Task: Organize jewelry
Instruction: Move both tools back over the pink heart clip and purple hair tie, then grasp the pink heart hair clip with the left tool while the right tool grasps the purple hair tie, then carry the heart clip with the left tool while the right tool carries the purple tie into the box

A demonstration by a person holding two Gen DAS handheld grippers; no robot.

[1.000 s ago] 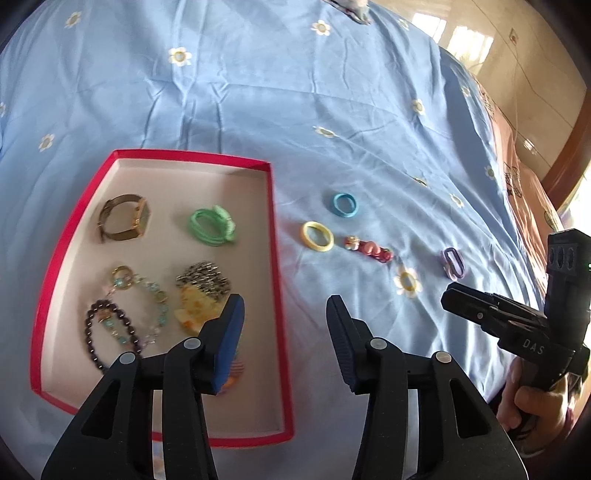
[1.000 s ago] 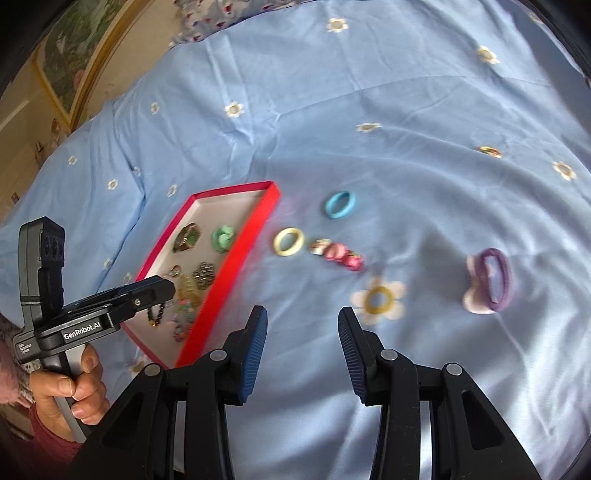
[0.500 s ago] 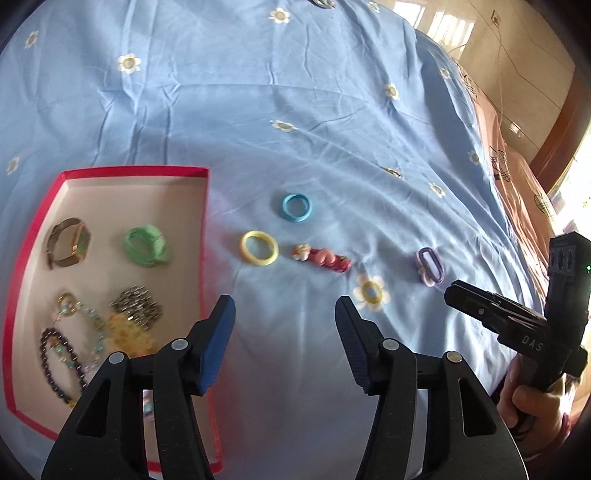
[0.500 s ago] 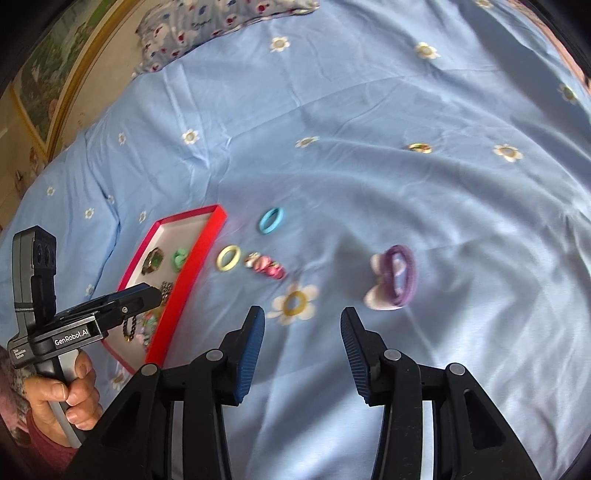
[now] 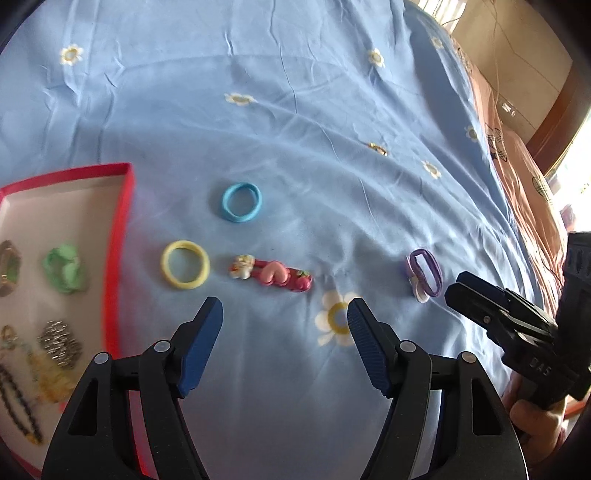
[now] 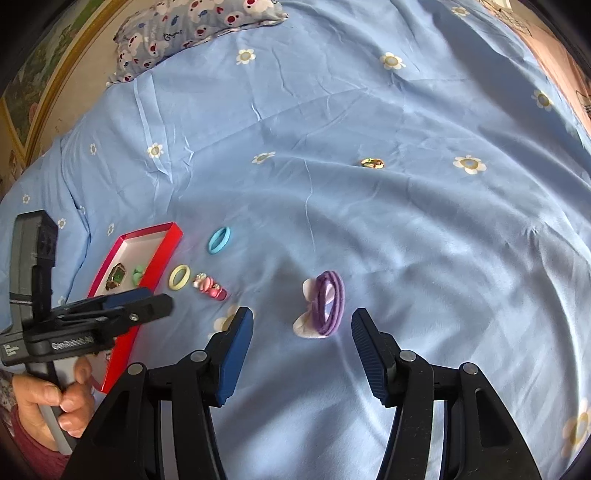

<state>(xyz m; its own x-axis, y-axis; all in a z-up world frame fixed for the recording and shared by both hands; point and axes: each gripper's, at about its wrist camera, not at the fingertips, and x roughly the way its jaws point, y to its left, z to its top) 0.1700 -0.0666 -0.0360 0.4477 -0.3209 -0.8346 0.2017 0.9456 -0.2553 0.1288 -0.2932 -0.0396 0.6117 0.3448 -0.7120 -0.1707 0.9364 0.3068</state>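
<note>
The purple hair tie (image 6: pixel 328 308) lies on the blue flowered bedsheet (image 6: pixel 406 229), just beyond the right tool (image 6: pixel 302 325), whose jaws are spread and empty. Left of it lie a pink hair clip (image 5: pixel 271 275), a yellow ring (image 5: pixel 185 264) and a blue ring (image 5: pixel 242 202), with the left tool (image 5: pixel 284 320) spread near them. At far left, the red tray (image 5: pixel 117 236) holds a green tie (image 5: pixel 64 267), a watch (image 6: pixel 117 276) and bracelets (image 5: pixel 18 402); a patterned pillow (image 6: pixel 192 26) lies at the far edge.
</note>
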